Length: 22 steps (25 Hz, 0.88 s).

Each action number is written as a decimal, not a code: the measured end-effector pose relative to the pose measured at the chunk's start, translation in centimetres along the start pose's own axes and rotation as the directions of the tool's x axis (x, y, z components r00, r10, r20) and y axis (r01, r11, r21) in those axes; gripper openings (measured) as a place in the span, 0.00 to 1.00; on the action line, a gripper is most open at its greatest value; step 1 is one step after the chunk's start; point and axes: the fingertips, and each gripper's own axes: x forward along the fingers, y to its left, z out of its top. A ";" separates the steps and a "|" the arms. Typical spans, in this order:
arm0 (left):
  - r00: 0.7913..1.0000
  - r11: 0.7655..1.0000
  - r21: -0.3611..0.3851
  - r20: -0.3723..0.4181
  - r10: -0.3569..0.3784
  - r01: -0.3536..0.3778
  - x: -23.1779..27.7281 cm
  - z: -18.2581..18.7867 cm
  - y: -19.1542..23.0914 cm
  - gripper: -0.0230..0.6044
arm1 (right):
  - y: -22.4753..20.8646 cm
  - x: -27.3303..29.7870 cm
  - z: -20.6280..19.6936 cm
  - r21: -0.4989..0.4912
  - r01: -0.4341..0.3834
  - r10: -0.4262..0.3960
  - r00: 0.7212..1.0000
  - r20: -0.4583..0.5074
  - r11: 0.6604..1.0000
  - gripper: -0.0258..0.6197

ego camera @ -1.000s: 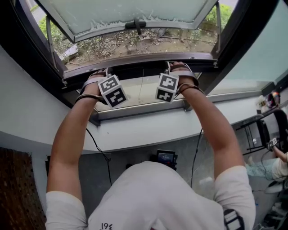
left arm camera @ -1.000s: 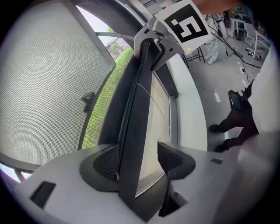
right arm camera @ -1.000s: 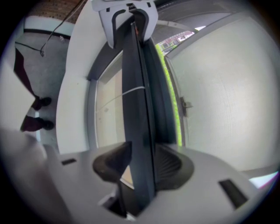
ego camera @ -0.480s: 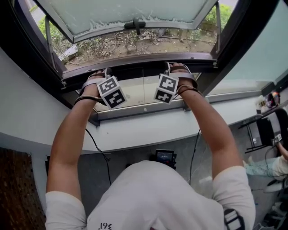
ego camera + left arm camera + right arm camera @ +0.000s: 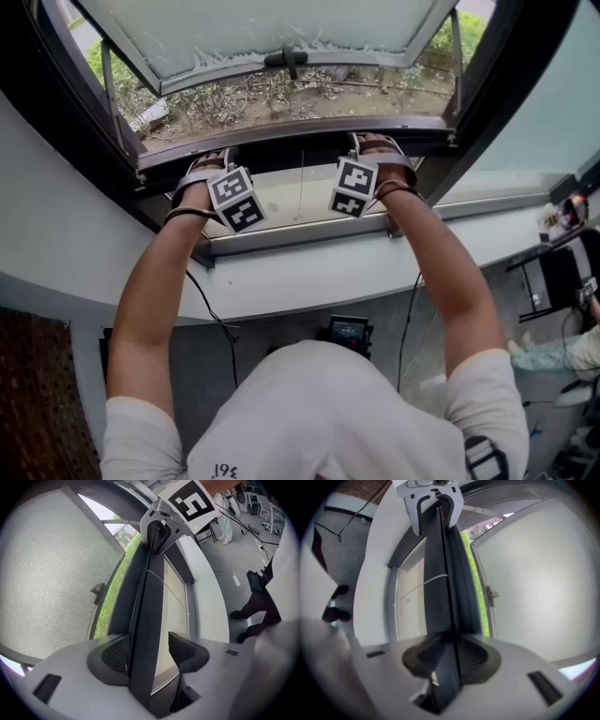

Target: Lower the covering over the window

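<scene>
The right gripper (image 5: 447, 654) has just been closing and now pinches the window covering's dark bottom rail (image 5: 149, 592). That rail crosses the upper middle of the head view. The left gripper (image 5: 150, 651) straddles the same rail with its jaws spread.

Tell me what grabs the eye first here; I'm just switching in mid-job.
The dark bar running across the window opening stands out, with both tools on it. The right tool has just been closing and clamps the bar, while the left tool straddles it with one pad standing clear. Beyond, at the top of the head view, the frosted window sash is swung outward.
</scene>
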 end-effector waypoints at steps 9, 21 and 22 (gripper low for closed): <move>0.997 0.997 -0.073 0.070 0.013 -0.008 -0.7 0.3 0.7 0.47 | -0.1 -0.3 0.1 0.012 -0.021 0.020 0.999 0.035 1.000 0.22; 0.985 0.972 -0.233 0.164 0.051 -0.011 -1.3 0.6 1.0 0.47 | 0.0 -0.4 0.1 0.025 -0.001 -0.001 0.998 0.063 1.000 0.23; 0.985 0.971 -0.240 0.165 0.051 -0.011 -1.3 0.6 1.0 0.47 | 0.0 -0.4 0.2 0.027 -0.001 -0.001 0.998 0.066 1.000 0.23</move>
